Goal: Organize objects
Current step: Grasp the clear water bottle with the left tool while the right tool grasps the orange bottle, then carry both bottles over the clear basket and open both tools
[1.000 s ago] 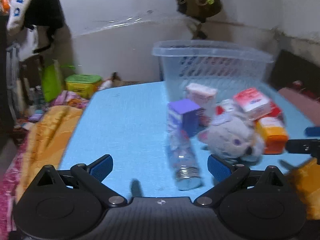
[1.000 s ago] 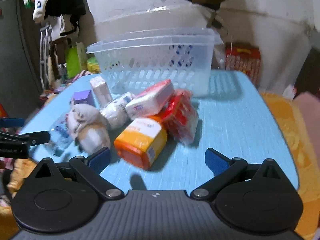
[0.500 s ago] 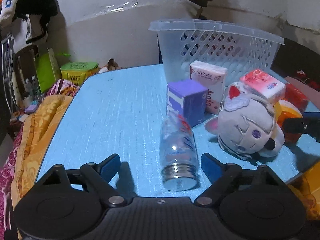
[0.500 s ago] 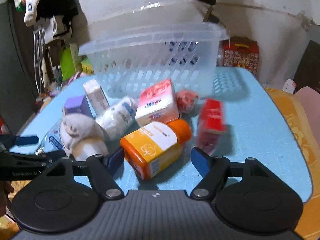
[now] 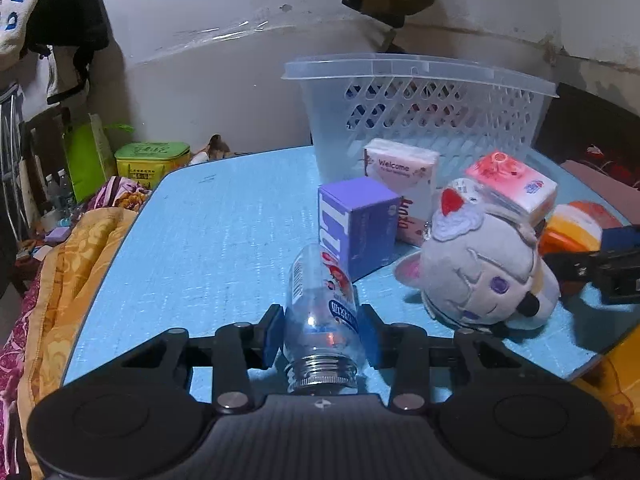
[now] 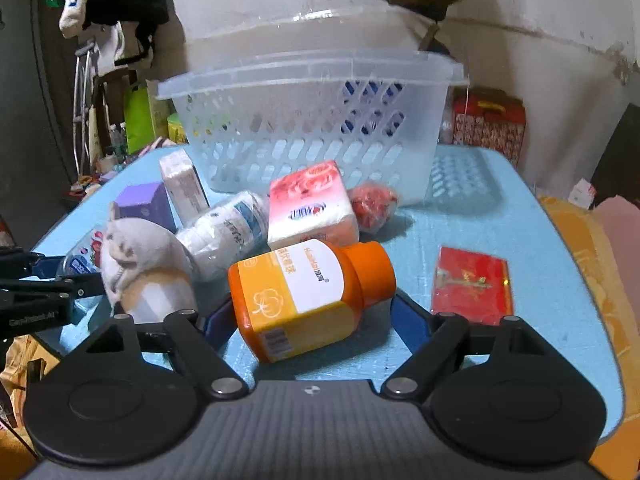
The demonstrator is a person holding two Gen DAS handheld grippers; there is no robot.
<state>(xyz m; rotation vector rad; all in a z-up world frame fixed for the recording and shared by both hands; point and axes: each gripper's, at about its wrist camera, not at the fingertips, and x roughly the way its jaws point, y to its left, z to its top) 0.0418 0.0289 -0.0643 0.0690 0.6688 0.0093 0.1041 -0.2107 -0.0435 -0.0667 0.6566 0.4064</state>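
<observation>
Left wrist view: jaws clamped on clear bottle (image 5: 320, 316), purple box (image 5: 356, 226) and plush toy (image 5: 480, 276) just beyond.

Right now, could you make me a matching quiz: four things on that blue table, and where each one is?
Things:
1. clear bottle
2. orange bottle
3. red packet
4. purple box

Places:
A. lying flat and alone on the table's right side
B. standing just beyond the clear bottle
C. clamped in the left gripper
D. between the right gripper's fingers

Pairs: 1-C, 2-D, 3-A, 4-B
</observation>
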